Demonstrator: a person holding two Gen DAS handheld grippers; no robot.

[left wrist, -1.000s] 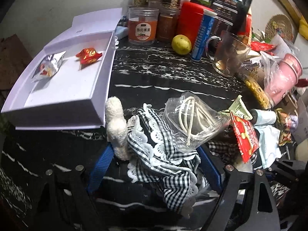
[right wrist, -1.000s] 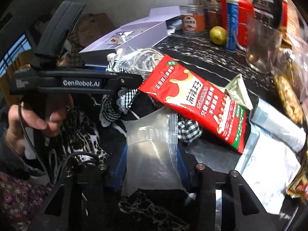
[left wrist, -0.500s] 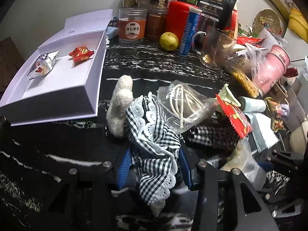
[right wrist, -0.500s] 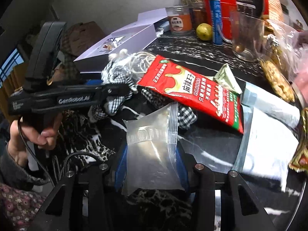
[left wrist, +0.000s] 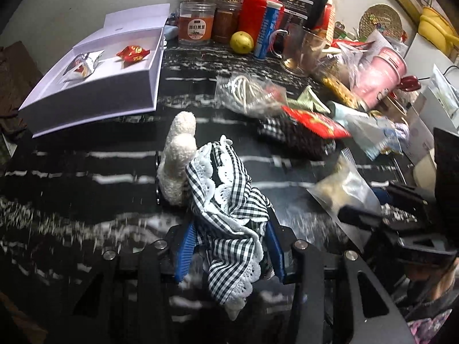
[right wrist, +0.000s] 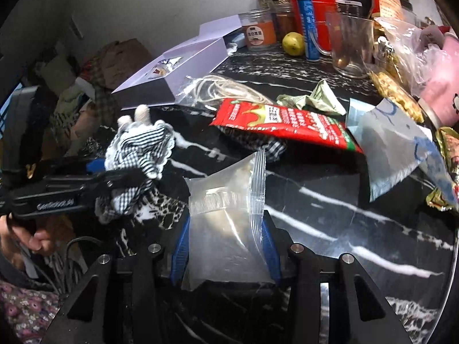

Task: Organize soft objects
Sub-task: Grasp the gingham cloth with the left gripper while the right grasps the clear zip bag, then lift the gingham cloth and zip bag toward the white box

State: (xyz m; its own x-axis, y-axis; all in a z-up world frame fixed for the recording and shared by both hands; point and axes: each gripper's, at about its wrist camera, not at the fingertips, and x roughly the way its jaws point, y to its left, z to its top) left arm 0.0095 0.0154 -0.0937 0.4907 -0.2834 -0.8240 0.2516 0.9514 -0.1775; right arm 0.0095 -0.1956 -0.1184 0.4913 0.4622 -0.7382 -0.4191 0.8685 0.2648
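Note:
My left gripper [left wrist: 229, 246] is shut on a soft toy in a black-and-white checked dress [left wrist: 229, 200] with white plush limbs [left wrist: 179, 157], held above the black marble table. It also shows in the right wrist view [right wrist: 137, 149]. My right gripper [right wrist: 225, 246] is shut on a clear zip bag [right wrist: 226, 215]. The zip bag also shows in the left wrist view [left wrist: 341, 189]. An open white box [left wrist: 94, 86] at the left holds a silver packet [left wrist: 81, 67] and a red packet [left wrist: 132, 53].
On the table lie a red snack bag [right wrist: 287, 123] over a checked cloth [right wrist: 258, 143], a bag of white cord [right wrist: 223, 89], a green wrapper [right wrist: 318, 100] and a pale blue pouch [right wrist: 387, 143]. Jars, a lemon [left wrist: 242, 41], a glass mug [left wrist: 298, 48] and a pink cup [left wrist: 378, 74] crowd the back.
My left gripper has pulled the checked toy back and up, away from the cord bag and the snack bag. My right gripper has drawn back a little with the zip bag.

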